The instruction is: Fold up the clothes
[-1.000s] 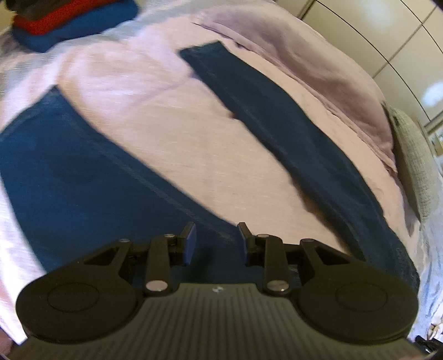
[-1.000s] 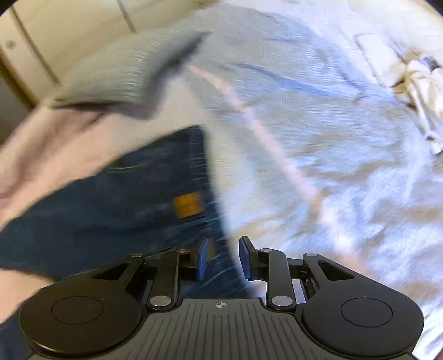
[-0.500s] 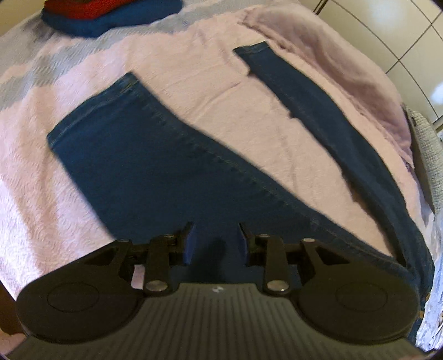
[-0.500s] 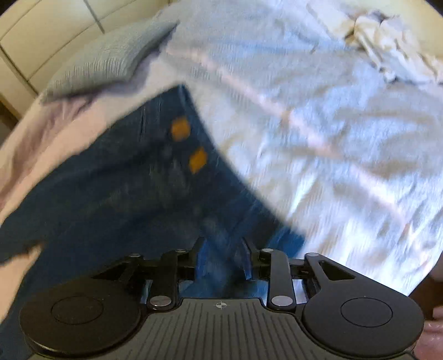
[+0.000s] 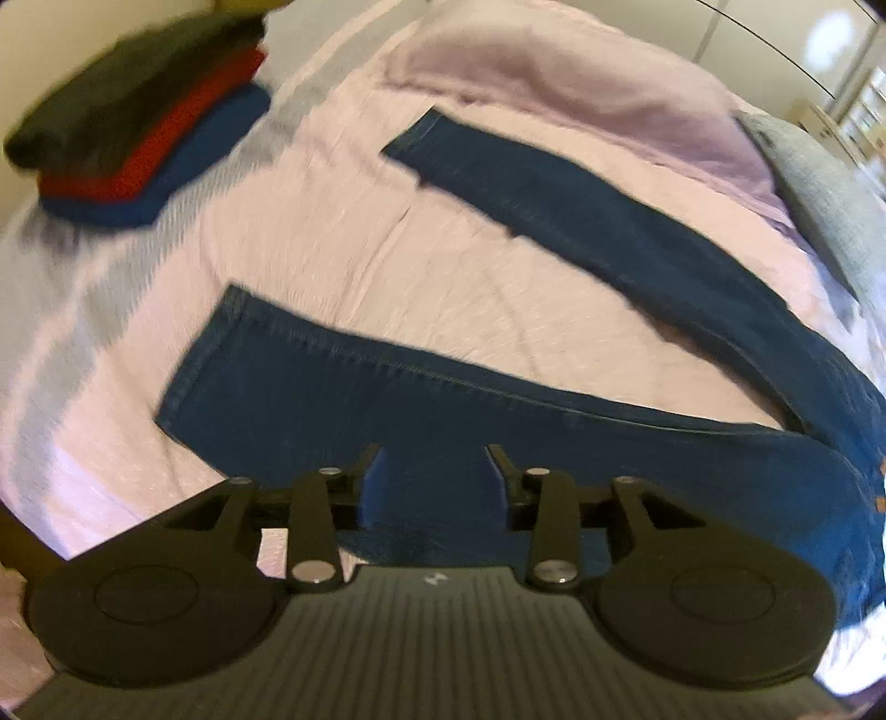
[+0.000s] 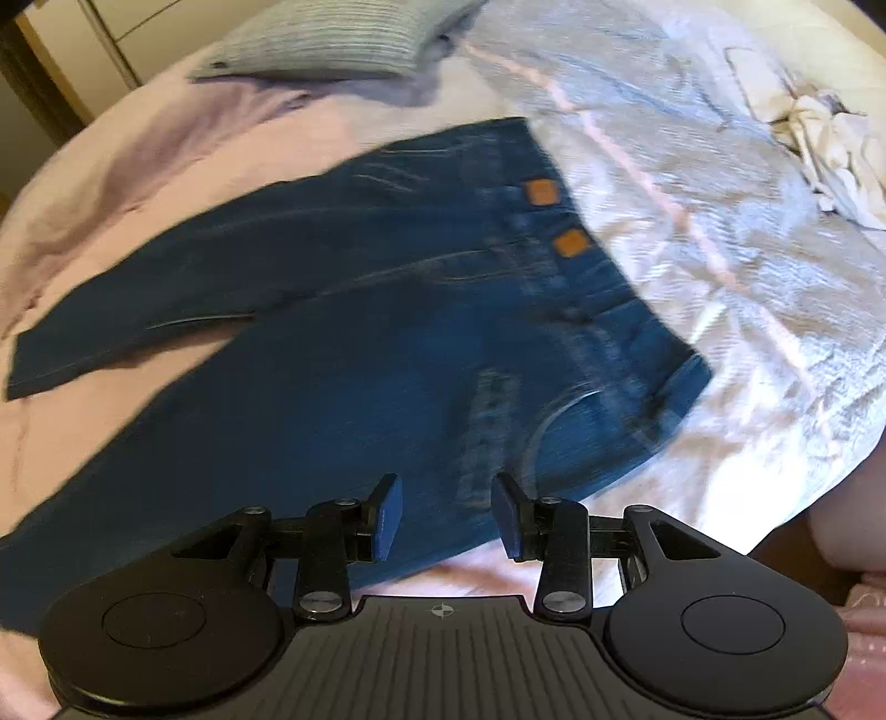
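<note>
Both grippers, left [image 5: 433, 471] and right [image 6: 446, 507], hover with fingers released above the jeans [image 6: 343, 343] spread flat on the bed [image 5: 343, 243].

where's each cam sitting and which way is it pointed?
Left wrist: on the left claw, above the bed, looking along both spread legs of the jeans toward the hems; folded stack far left. Own body: only the open claw.
Right wrist: on the right claw, over the near edge of the jeans, facing waistband and orange patches; grey pillow beyond, pale crumpled cloth far right. Own body: only the open claw.
Shared: jeans, pink bedspread, grey pillow.
</note>
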Motion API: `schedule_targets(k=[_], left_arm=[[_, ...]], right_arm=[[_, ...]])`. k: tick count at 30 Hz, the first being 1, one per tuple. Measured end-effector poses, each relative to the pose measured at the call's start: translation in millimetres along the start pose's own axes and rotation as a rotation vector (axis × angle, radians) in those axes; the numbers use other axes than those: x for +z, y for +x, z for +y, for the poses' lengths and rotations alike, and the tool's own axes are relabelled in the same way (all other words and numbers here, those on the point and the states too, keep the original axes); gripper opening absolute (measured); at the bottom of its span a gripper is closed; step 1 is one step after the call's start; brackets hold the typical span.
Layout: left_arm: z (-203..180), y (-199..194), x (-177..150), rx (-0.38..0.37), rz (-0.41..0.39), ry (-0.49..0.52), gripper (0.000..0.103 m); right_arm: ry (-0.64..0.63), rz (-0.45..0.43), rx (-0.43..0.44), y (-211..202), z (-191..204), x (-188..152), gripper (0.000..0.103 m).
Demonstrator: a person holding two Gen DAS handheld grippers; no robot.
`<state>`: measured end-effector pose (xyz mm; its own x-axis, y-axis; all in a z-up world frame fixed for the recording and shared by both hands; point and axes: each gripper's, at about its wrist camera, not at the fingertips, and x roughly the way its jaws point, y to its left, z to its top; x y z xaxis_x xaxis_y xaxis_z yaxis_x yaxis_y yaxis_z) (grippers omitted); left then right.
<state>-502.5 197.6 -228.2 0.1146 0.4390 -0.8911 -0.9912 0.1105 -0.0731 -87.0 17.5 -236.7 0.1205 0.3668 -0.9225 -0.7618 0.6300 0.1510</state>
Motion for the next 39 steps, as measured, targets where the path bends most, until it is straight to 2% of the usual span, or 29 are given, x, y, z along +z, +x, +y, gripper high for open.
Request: schedule_targets(k=[5, 11, 19, 26, 31, 39], left_arm=[[-20.7, -48.8, -1.9, -0.010, -0.031, 0.040, 0.041], [-50.1, -87.4, -27.5, -0.014, -0.042, 0.059, 0.041], [-109.7, -136.4, -67.9, -0.013, -0.094, 0.082, 0.043], [-159.3, -180.3, -111.6, -0.008, -0.149, 0.086, 0.049], [-168.7, -202.8, -146.9, 0.020, -0.155, 0.065, 0.051], [-166.0, -229.5, -190.1, 0.059, -0.156, 0.037, 0.052]], right_arm=[[-0.051, 0.011, 0.021, -31.9, 30.4, 3.2, 0.040], [-0.161, -0.011, 0.029, -56.0, 41.1, -5.5, 0.043], [-0.194, -0.032, 0.064, -91.7, -13.5, -18.9, 0.046], [-0.257, -0.056, 0.079, -122.4, -62.8, -35.7, 0.049], [-0.322, -0.047, 0.110, -131.7, -80.9, -53.6, 0.050], [-0.428, -0.058, 0.147, -147.5, -83.4, -80.6, 0.051]])
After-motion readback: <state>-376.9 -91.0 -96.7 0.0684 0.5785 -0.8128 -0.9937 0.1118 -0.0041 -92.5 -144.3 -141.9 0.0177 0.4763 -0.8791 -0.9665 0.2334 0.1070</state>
